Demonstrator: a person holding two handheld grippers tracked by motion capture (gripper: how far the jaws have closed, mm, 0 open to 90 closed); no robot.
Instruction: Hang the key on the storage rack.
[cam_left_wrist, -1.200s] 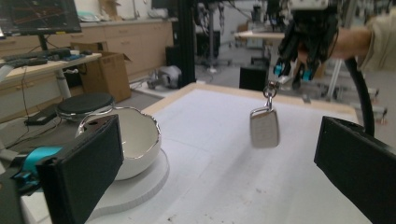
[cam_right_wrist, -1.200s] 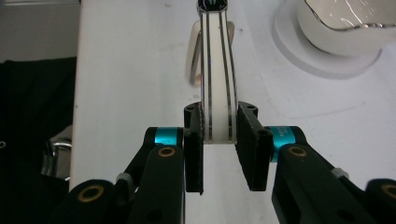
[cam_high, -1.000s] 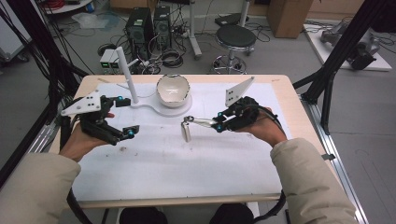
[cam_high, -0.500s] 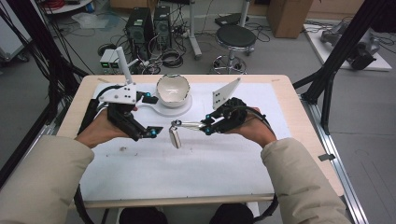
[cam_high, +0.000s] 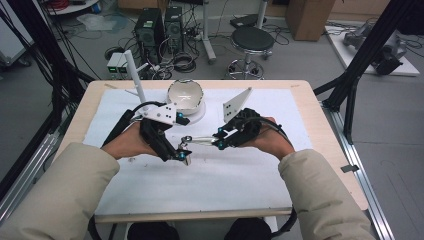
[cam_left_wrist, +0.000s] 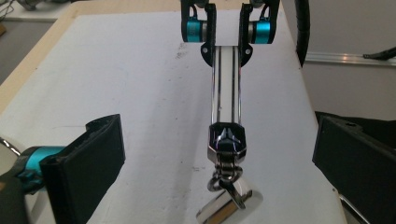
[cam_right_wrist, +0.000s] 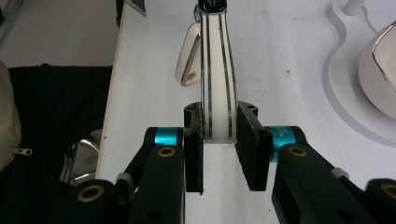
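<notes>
A slim chrome-and-white handle (cam_high: 200, 140) with a small metal tag (cam_high: 186, 156) hanging from a swivel at its far end is held level over the white mat. My right gripper (cam_high: 218, 142) is shut on the handle's near end (cam_right_wrist: 215, 70), its pads pressing both edges. My left gripper (cam_high: 182, 150) is open. In the left gripper view its jaws stand wide on either side of the swivel end (cam_left_wrist: 226, 140) and the dangling tag (cam_left_wrist: 229, 205), touching neither. The right gripper (cam_left_wrist: 227, 35) shows at the top of that view.
A shiny bowl (cam_high: 185, 95) rests on a white stand base (cam_high: 200, 114) behind the grippers, with a white upright post (cam_high: 134, 75) to its left. The white mat (cam_high: 225, 185) covers most of the wooden table (cam_high: 305, 100). Stool and computer gear stand on the floor beyond.
My left hand has swung rightward across the mat until its open jaws bracket the handle's tag end. The right hand shifted a little left with the handle, still gripping it.
</notes>
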